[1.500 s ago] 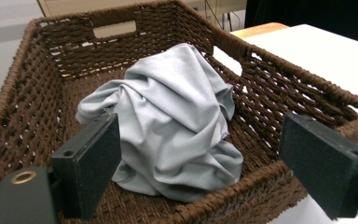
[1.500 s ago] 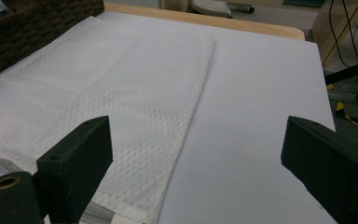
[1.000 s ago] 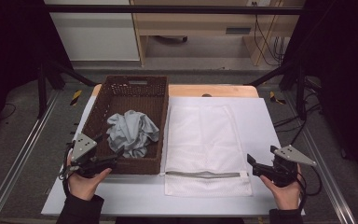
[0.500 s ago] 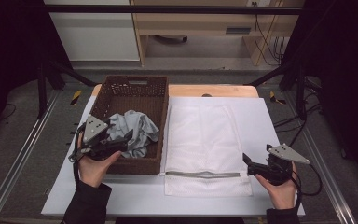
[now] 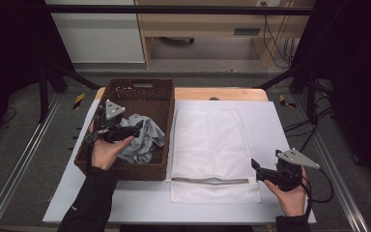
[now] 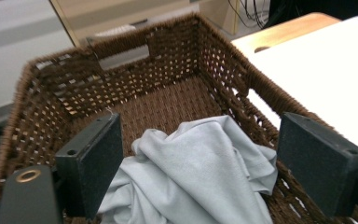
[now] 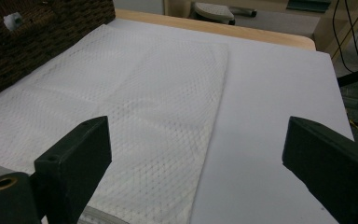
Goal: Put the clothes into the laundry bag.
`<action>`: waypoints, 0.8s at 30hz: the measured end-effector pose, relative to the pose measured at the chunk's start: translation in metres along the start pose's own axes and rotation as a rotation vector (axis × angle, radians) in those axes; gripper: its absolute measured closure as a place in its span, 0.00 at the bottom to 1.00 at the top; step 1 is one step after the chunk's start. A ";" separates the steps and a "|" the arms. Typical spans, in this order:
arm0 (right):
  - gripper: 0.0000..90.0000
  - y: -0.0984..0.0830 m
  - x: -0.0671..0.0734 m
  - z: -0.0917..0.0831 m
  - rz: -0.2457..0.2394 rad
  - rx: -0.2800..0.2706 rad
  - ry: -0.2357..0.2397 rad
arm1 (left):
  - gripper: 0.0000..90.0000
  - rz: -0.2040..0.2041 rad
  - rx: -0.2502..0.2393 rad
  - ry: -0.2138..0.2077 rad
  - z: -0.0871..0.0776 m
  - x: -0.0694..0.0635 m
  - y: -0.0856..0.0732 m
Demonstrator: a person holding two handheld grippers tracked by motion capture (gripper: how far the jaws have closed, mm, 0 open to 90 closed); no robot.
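Your left gripper (image 5: 136, 126) is sitting over the brown wicker basket (image 5: 162, 92) at the left of the high view, jaws spread wide on either side of the crumpled grey cloth (image 5: 147, 140) inside, gripping nothing. A second ago that hand was down at the basket's near-left corner, so it's moved up and in. Your right gripper (image 5: 254, 166) hangs at the lower right by the white mesh bag (image 5: 212, 140), wide open and empty, barely shifted.

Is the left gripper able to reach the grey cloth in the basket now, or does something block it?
Probably yes. The left gripper hangs over the open-topped basket with jaws wide apart, and the grey cloth lies uncovered between them, with nothing on top of it.
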State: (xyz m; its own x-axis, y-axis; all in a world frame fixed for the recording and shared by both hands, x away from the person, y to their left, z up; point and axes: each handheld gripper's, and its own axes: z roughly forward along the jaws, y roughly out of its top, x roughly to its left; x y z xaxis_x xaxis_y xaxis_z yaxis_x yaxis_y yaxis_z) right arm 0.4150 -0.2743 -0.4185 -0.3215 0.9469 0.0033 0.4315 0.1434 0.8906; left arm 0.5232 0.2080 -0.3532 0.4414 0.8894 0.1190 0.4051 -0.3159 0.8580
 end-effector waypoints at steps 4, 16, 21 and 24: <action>0.09 -0.001 -0.001 0.000 0.001 0.003 0.002 | 0.13 0.015 0.062 -0.011 0.019 0.004 -0.007; 0.09 -0.005 -0.004 0.005 -0.002 0.038 0.001 | 0.11 -0.035 0.183 -0.067 0.046 0.006 -0.025; 0.09 -0.008 -0.007 0.006 0.006 0.044 -0.008 | 0.10 -0.009 0.211 -0.069 0.052 0.004 -0.027; 0.09 -0.009 -0.008 0.007 0.009 0.048 -0.012 | 0.10 0.020 0.241 -0.060 0.055 0.003 -0.029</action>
State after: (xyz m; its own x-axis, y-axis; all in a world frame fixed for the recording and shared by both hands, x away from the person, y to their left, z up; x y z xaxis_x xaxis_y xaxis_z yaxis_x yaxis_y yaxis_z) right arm 0.4197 -0.2815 -0.4297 -0.3077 0.9515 0.0056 0.4741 0.1482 0.8679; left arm 0.5570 0.2010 -0.4053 0.4951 0.8632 0.0993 0.5715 -0.4096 0.7111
